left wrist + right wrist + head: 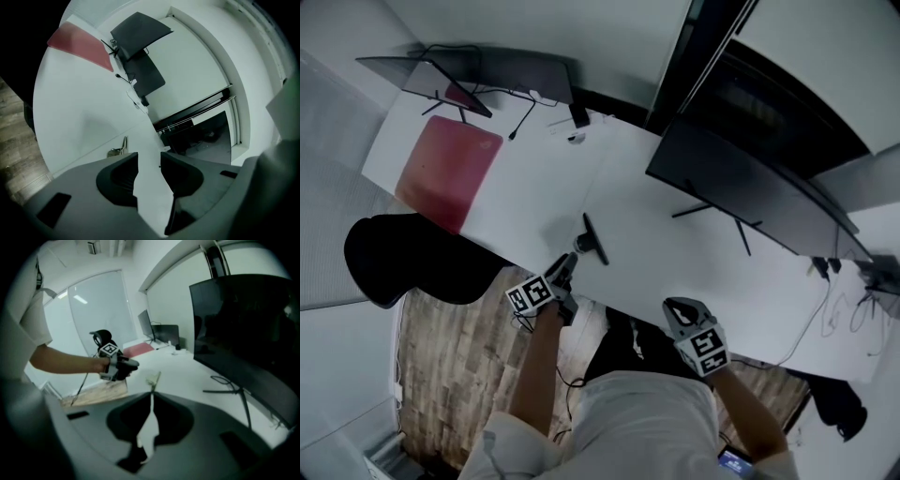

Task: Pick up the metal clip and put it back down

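White desk (534,202), monitor (741,173) upper right, red mat (445,173) upper left. The metal clip (580,244) sits on the desk mid-frame, just past the left gripper (565,269), whose jaws are apart with nothing in them. The right gripper (680,309), lower right, is closed up and empty.

The person wears a white short-sleeved shirt (647,422). The left tongs (565,265) and the right tongs (678,307) are grey, each bearing a cube (532,293) of black-and-white square markers.
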`<state>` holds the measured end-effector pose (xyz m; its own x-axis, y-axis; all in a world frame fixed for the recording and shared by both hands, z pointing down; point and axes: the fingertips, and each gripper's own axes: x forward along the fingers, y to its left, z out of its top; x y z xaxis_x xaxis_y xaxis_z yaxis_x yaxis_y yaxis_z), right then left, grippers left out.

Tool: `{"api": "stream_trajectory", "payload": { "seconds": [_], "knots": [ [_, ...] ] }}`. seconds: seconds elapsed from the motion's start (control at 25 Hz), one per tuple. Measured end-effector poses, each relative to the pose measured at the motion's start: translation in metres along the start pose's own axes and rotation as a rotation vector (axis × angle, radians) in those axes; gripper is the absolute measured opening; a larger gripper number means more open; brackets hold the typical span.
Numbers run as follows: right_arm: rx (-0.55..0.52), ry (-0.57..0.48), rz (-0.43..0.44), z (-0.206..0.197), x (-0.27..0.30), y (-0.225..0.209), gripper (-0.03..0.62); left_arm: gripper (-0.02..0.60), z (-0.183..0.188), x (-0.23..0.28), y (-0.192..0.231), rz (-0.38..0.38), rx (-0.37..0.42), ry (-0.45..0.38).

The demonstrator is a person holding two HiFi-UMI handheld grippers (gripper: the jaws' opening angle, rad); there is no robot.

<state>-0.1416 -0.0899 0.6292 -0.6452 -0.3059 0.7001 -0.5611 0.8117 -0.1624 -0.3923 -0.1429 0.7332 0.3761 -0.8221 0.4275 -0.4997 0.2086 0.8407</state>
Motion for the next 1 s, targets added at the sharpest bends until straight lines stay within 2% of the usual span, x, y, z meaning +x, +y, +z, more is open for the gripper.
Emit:
{"api": "stream_trajectory", "payload": {
  "seconds": [0.36,0.52,1.0],
  "knots": [
    [-0.058,-0.063,0.045,0.017,-0.031,-0.001,0.037,0.081,-0.014,-0.049,-0.059,0.001,0.180,-0.062],
    [-0.078,-0.071,0.076,0.012,-0.048,-0.006,0.037,0.040,-0.024,-0.070,-0.083,0.032,0.249,-0.112],
    [-0.104,-0.155,0.182,0.009,-0.098,-0.016,0.037,0.031,-0.081,-0.124,-0.165,0.097,0.403,-0.231]
  ]
}}
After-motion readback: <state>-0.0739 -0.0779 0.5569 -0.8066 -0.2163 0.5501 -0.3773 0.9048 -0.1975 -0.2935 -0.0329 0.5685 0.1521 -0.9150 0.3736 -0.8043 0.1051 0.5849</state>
